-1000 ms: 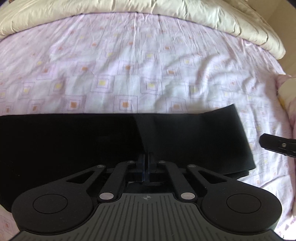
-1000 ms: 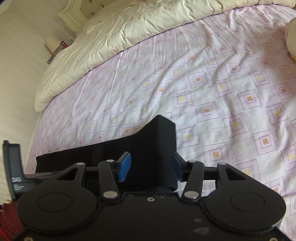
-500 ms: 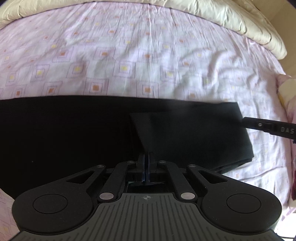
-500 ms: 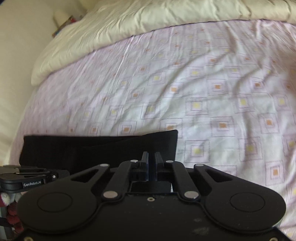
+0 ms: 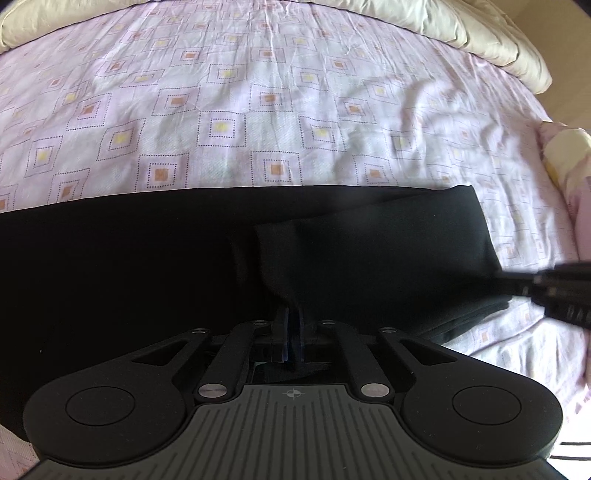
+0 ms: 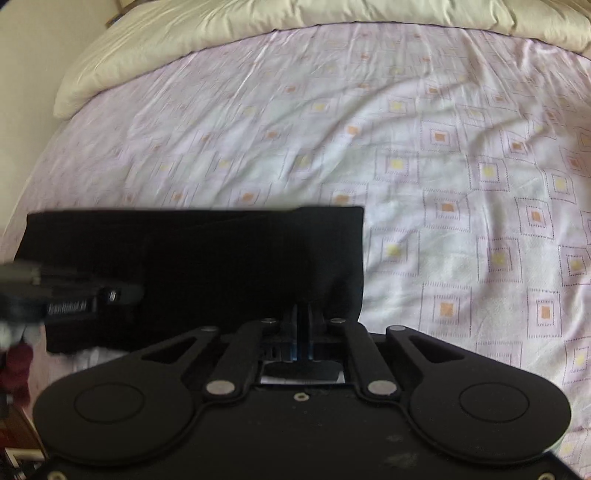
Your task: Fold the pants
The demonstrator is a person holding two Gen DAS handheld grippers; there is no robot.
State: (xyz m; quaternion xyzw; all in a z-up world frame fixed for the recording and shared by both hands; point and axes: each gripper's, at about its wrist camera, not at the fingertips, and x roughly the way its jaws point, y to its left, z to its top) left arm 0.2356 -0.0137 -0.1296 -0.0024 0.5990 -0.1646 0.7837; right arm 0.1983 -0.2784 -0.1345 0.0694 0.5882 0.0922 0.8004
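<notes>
Black pants (image 5: 147,266) lie as a long folded strip across the near part of the bed, also in the right wrist view (image 6: 221,258). My left gripper (image 5: 293,317) is shut on a raised fold of the pants near the strip's middle. My right gripper (image 6: 303,314) is shut on the near right corner of the pants. The right gripper's body shows blurred at the right edge of the left wrist view (image 5: 554,295). The left gripper's body shows at the left edge of the right wrist view (image 6: 66,295).
The bed has a pink sheet (image 5: 258,110) with square patterns. A cream duvet (image 6: 258,33) is bunched along the far side. A pink and yellow pillow (image 5: 569,166) lies at the right. Beige wall (image 6: 33,55) borders the bed on the left.
My right gripper closed on the corner of the pants and swung to face across the bed. Both grippers have moved forward with the fabric, and the pants' far edge sits farther up the sheet.
</notes>
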